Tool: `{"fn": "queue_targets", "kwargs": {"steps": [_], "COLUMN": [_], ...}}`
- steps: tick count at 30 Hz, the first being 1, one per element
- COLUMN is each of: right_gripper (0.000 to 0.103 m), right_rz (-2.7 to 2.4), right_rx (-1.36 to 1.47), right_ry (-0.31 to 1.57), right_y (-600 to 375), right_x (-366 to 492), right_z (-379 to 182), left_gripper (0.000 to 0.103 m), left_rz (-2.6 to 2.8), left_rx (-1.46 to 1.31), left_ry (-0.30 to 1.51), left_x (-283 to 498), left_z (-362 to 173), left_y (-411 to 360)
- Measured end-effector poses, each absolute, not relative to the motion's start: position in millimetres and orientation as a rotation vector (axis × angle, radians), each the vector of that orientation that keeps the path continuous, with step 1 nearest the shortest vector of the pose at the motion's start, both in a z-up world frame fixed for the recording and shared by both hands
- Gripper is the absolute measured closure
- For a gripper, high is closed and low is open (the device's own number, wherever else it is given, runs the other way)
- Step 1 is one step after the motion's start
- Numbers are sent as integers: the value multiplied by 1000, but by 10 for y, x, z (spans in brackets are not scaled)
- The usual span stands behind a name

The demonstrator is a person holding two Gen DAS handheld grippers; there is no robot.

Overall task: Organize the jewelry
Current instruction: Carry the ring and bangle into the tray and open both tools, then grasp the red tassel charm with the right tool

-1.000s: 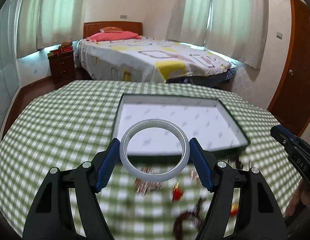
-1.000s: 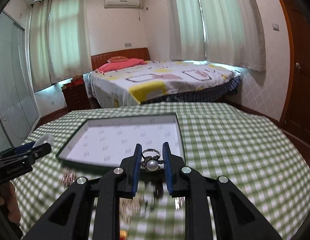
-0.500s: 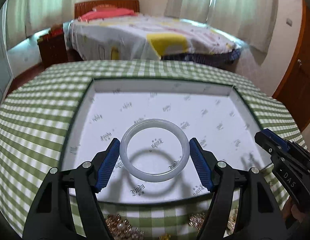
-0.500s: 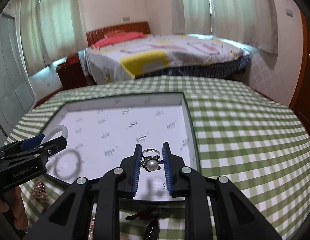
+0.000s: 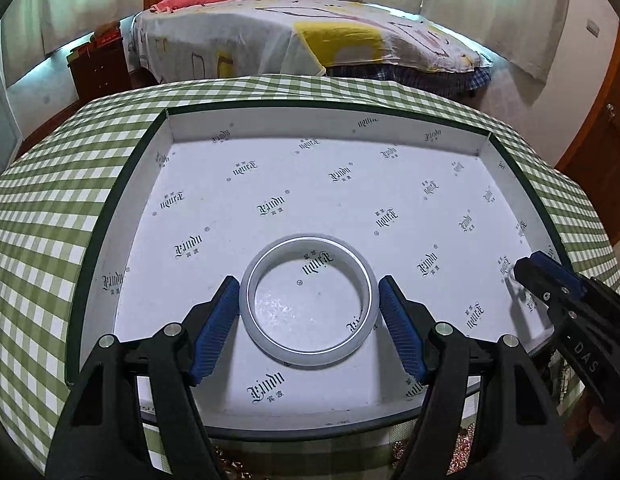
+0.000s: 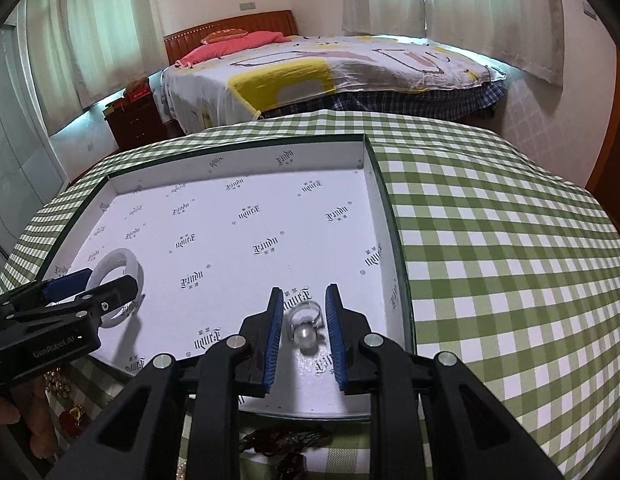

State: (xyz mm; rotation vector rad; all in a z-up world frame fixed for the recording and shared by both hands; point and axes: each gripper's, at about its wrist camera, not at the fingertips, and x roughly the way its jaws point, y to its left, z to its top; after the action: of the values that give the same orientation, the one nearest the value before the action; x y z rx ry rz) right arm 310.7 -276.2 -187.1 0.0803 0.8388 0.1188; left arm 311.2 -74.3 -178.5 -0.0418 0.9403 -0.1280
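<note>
A pale jade bangle (image 5: 308, 300) lies flat on the white floor of the shallow box (image 5: 270, 128), between the blue pads of my left gripper (image 5: 308, 312), whose jaws stand slightly apart from it. The bangle also shows in the right wrist view (image 6: 117, 270). A silver pearl ring (image 6: 304, 326) lies on the box floor (image 6: 230, 216) near its right wall, between the pads of my right gripper (image 6: 304, 330), which has opened off it. My right gripper also shows at the right of the left wrist view (image 5: 549, 280).
The box sits on a green checked tablecloth (image 6: 489, 260). Loose gold and dark jewelry (image 6: 286, 440) lies on the cloth at the box's near edge. A bed (image 5: 310, 36) and a nightstand (image 5: 98, 64) stand beyond the table.
Both grippers moved forward and down into the box. The bangle and the pearl ring now rest on the box floor, and both pairs of jaws have widened off them.
</note>
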Motion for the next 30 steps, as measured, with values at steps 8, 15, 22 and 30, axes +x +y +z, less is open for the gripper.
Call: {"fn": "queue_targets", "kwargs": {"steps": [8, 15, 22, 30], "right_gripper": [62, 62, 62, 62], "right_rz": [119, 115, 126, 146], "right_rx": [72, 81, 64, 50], "right_ry": [824, 727, 653, 655], "right_y": [-2756, -2728, -2583, -2511], "right_x": [3122, 2843, 2200, 1482], "right_z": [-1844, -1521, -1309, -1489], "left_gripper": [27, 20, 18, 17], "left_rz": [-127, -124, -73, -26], "left_rx": [-51, -34, -21, -54], "left_ry": [932, 762, 606, 599], "left_x": [3102, 2759, 2100, 1472], "left_z": [-1744, -1358, -1058, -1102], "left_y": [-748, -684, -474, -201]}}
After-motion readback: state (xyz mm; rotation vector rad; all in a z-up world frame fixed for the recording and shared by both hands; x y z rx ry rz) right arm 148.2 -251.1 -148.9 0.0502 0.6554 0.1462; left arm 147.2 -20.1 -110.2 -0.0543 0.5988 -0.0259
